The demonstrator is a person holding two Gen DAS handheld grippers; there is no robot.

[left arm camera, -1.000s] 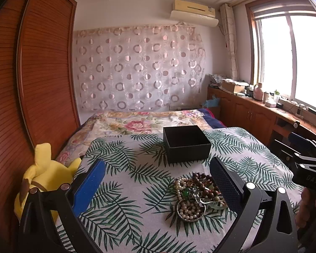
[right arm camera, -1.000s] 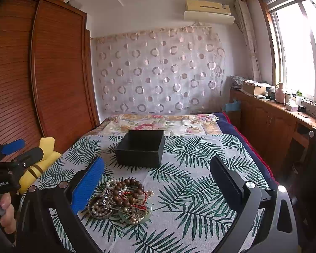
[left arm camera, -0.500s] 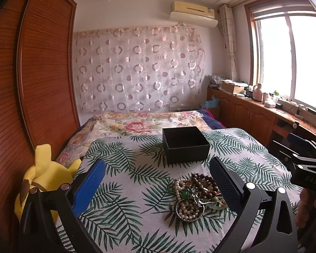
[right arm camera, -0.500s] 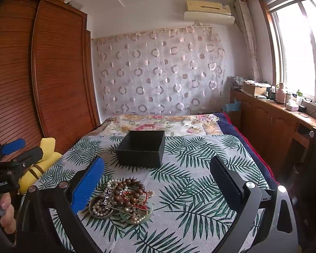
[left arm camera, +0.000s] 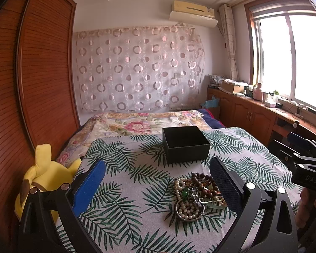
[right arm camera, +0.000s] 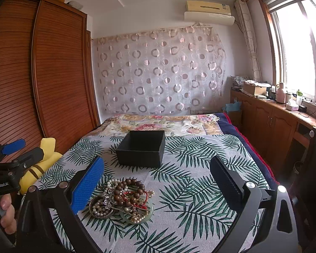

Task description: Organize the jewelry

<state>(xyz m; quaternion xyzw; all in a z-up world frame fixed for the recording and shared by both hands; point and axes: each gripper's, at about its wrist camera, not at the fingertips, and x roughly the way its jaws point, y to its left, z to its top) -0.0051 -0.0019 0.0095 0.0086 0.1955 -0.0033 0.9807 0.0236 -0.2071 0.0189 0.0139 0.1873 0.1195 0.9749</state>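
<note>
Change noted: across the last second both views shift only slightly. The heap and the box sit marginally lower and nearer in frame, so both tools appear to be easing forward over the bed. Nothing has been lifted or displaced; judged from this, the sorting has not begun.

Left gripper (left arm camera: 158, 181): jaws spread wide, holding nothing, raised above the cloth. Right gripper (right arm camera: 157, 181): likewise spread and unladen.

The tangled heap of bead and pearl jewelry (right arm camera: 122, 200) lies on the green palm-leaf printed bedspread (right arm camera: 200, 200), just beside the right tool's blue finger (right arm camera: 87, 186) in that view, and apart from the open black square cardboard box (right arm camera: 142, 148) behind it.

Count: one box, empty as far as visible; one heap; strands within it too entangled to count, though one pale green bangle (right arm camera: 137, 219) and one small round dish of pearls (right arm camera: 101, 207) show. One yellow plush toy (left arm camera: 44, 179) at the bed's edge.
</note>
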